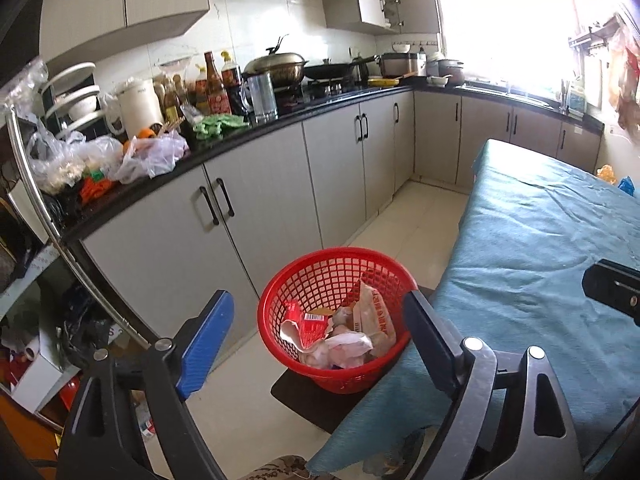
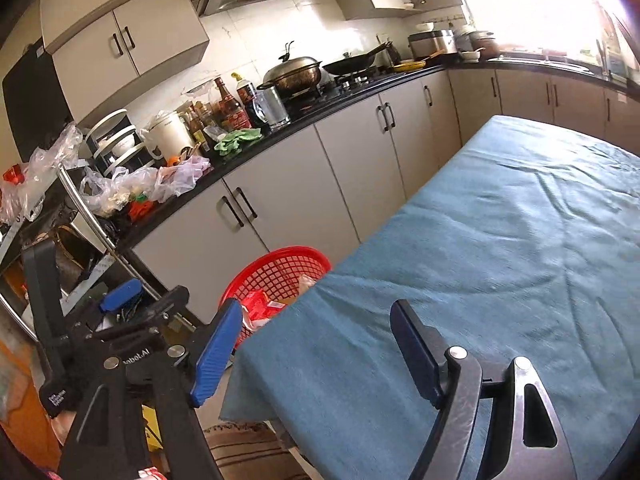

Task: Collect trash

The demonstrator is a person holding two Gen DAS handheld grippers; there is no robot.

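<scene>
A red mesh basket (image 1: 316, 280) stands on a dark stool (image 1: 296, 400) beside the table's corner. It holds crumpled wrappers (image 1: 320, 332) and a paper bag (image 1: 374, 312). My left gripper (image 1: 318, 296) hangs open above and in front of the basket, with nothing between its fingers. My right gripper (image 2: 318, 304) is open and empty over the near corner of the teal-covered table (image 2: 480, 240). In the right wrist view the cloth hides part of the basket (image 2: 276, 272), and the left gripper (image 2: 148, 300) shows at the left. Small orange and blue scraps (image 1: 612, 178) lie at the table's far right edge.
A black counter (image 1: 280, 128) crowded with bottles, pots and plastic bags (image 1: 148, 152) runs along the left above grey cabinets (image 1: 340, 168). A steel-railed shelf (image 1: 36, 184) full of clutter stands at the far left. Pale tiled floor (image 1: 416, 216) lies between cabinets and table.
</scene>
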